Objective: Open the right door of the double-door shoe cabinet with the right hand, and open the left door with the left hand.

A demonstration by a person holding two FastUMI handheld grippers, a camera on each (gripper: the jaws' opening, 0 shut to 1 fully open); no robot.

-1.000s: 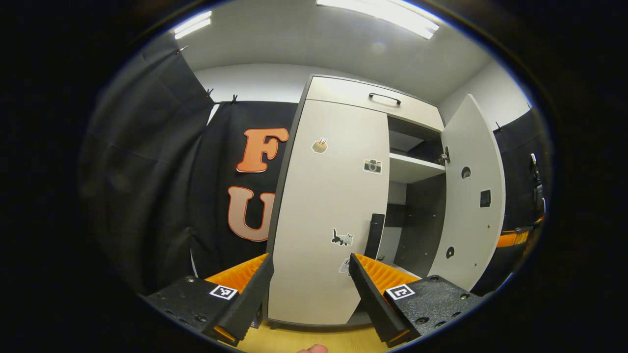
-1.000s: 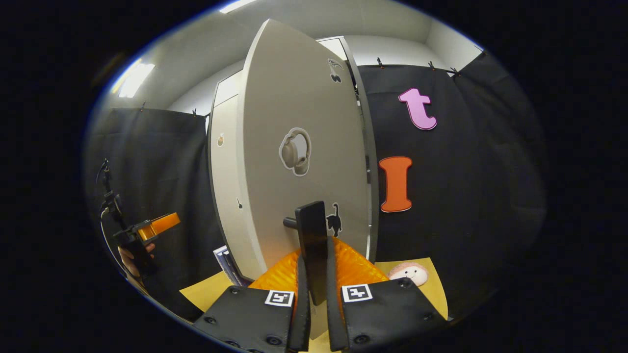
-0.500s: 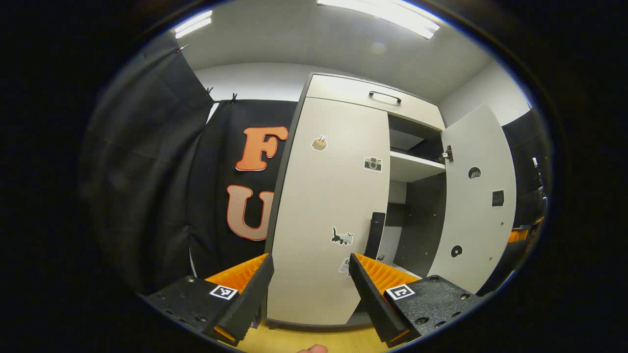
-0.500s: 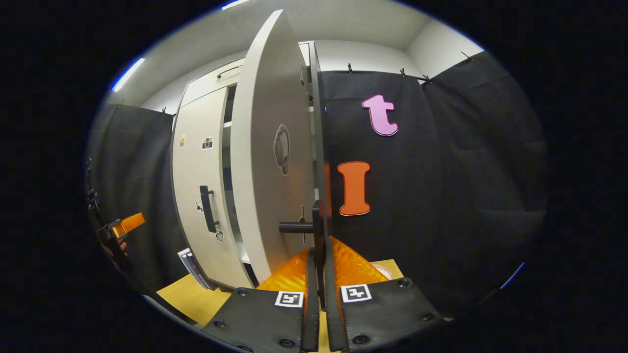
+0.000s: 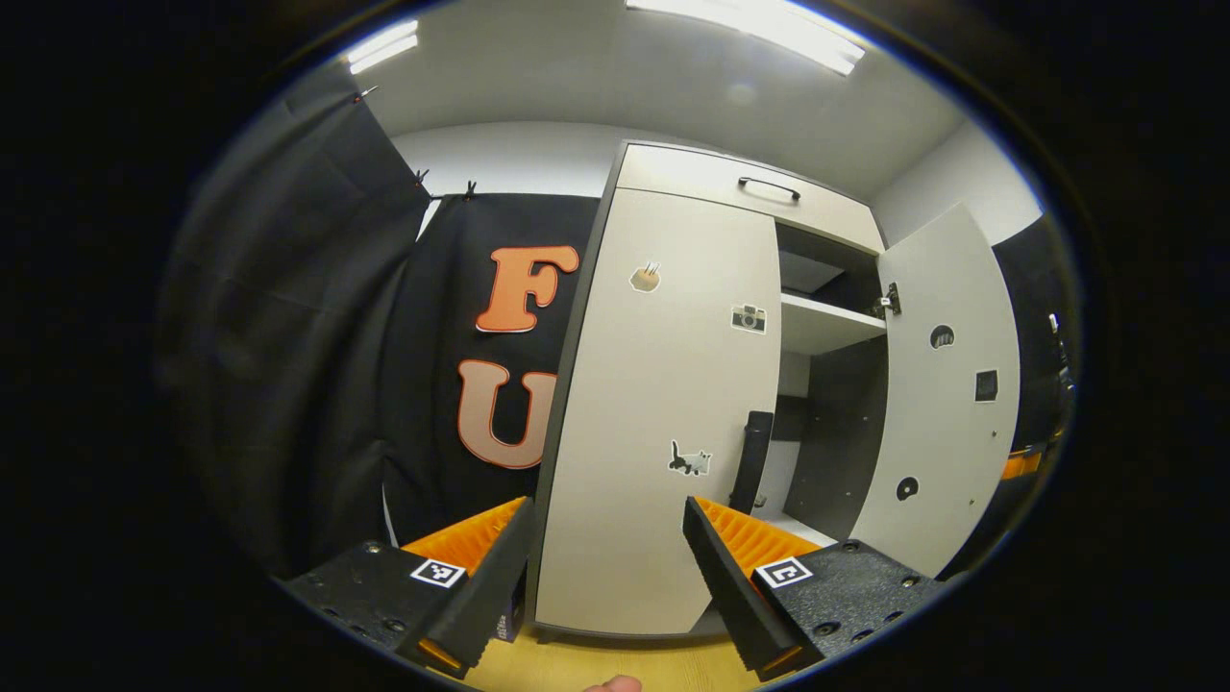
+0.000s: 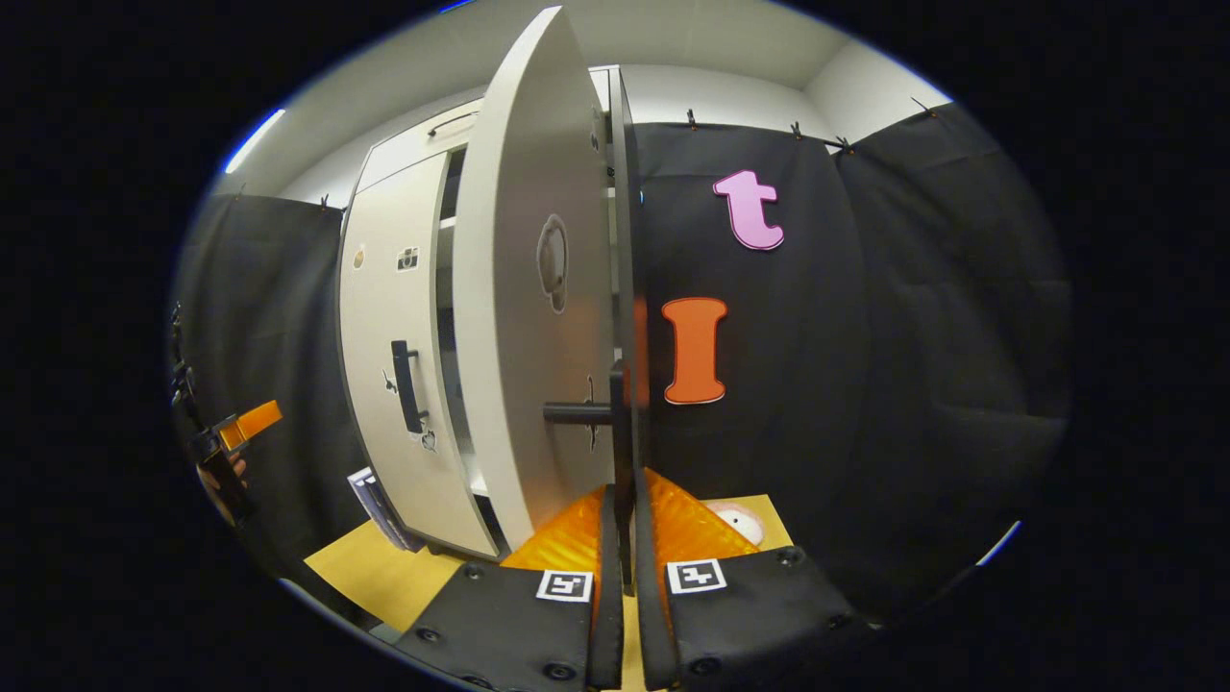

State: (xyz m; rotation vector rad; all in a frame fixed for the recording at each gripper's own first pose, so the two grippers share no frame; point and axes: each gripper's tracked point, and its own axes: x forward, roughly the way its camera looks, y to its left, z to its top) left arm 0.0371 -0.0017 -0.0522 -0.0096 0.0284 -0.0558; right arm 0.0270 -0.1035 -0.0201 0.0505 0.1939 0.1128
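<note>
The double-door shoe cabinet [image 5: 692, 183] is standing on a yellow wooden floor [image 6: 384, 577] against the black cloth wall, its right door [image 5: 947, 384] swinging wide open while the left door [image 5: 663, 413] is sitting closed. In the right gripper view the right door [image 6: 524, 288] is showing almost edge-on, and the right gripper [image 6: 623, 577] is clamping that door's black bar handle [image 6: 620, 452], both fingers pressing narrowly on either side of the bar. In the left gripper view the left gripper [image 5: 605, 567] is hovering just in front of the closed left door with its fingers spread wide and gripping nothing; the left door's black handle [image 5: 752, 461] is lying beyond its right finger, apart from it. Small stickers are dotting the left door: a camera sticker [image 5: 749, 318] near the top and a cat sticker [image 5: 690, 460] lower down. Behind the open right door a white shelf [image 5: 826, 327] is showing inside, and above both doors a drawer with a dark handle [image 5: 769, 186] is sitting shut. In the right gripper view the left gripper [image 6: 235, 437] is appearing far off at the left edge, held by a hand [image 6: 231, 473], while a round plush toy [image 6: 735, 522] is lying on the floor just beyond the right gripper's fingers and some books [image 6: 380, 505] are leaning beside the cabinet's base
</note>
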